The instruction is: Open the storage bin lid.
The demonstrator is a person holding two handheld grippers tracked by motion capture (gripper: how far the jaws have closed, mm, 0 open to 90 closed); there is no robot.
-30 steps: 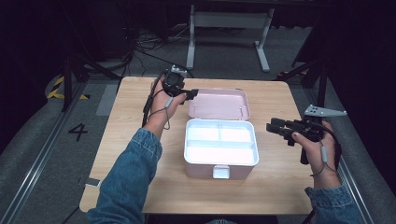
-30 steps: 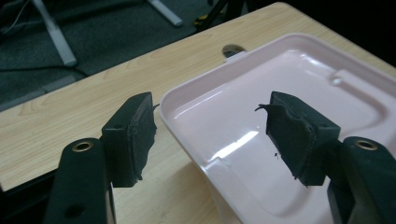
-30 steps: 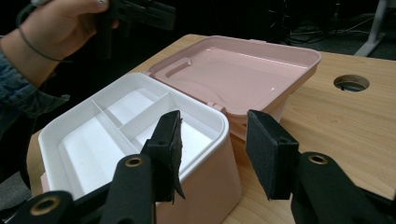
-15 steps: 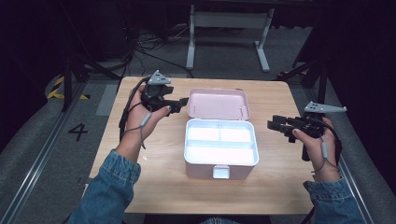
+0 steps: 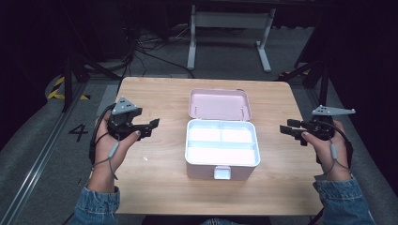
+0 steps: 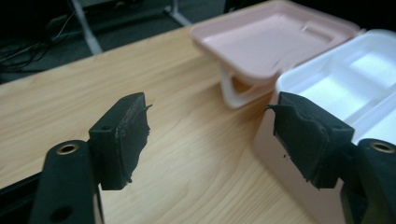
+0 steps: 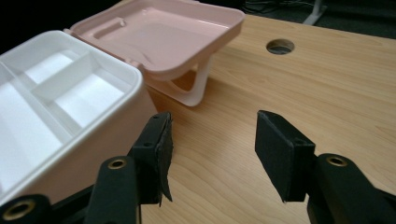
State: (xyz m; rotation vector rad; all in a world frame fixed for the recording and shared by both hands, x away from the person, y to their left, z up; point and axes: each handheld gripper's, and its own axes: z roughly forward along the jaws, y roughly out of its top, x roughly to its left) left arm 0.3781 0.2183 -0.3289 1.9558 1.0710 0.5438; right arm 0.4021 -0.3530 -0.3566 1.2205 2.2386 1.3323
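midway across the bench [image 5: 155, 187] sits the pink box [image 5: 222, 149], its lid [image 5: 219, 104] thrown back toward the far edge. near the left edge the left gripper [image 5: 149, 127] has just been opening its fingers, nothing between them; near the right edge the right gripper [image 5: 287, 129] likewise, fingers released and empty.

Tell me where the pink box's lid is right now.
In the high view the lid lies flipped open behind the pink box, mid-table toward the far edge, between the left tongs and the right tongs.
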